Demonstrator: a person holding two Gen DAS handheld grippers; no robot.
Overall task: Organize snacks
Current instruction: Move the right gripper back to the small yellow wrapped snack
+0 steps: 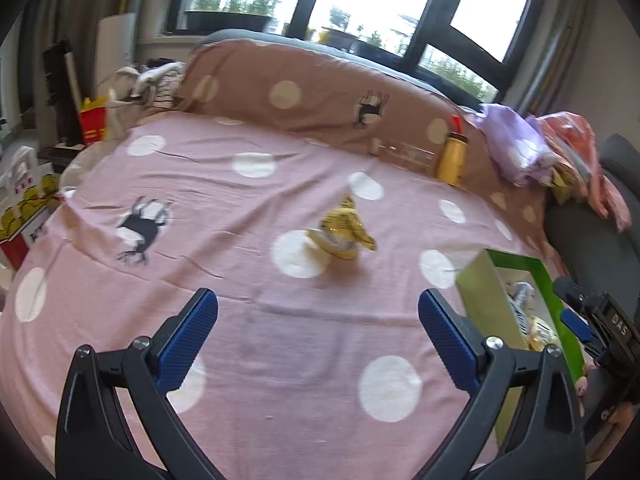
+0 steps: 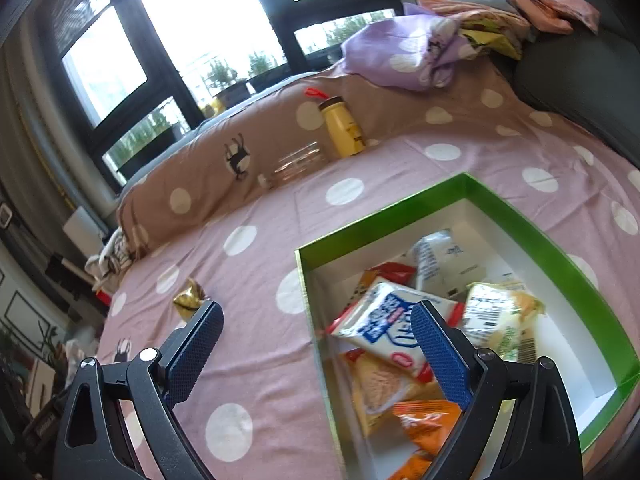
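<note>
A small yellow snack packet (image 1: 343,233) lies on the pink dotted bedspread (image 1: 224,208), ahead of my open, empty left gripper (image 1: 318,312). It also shows in the right wrist view (image 2: 189,297), just beyond the left finger. A green box (image 2: 472,204) with a white inside holds several snack packets (image 2: 384,326); in the left wrist view the box (image 1: 480,292) stands at the right. My right gripper (image 2: 316,326) is open and empty, straddling the box's left wall. It shows in the left wrist view (image 1: 576,312) over the box.
A yellow bottle (image 2: 344,126) and a clear jar (image 2: 298,166) lie against the brown pillow (image 1: 288,92). Crumpled purple and pink cloths (image 2: 404,54) sit at the bed's far right by a grey sofa (image 2: 580,72). Boxes and a red carton (image 1: 93,124) stand left of the bed.
</note>
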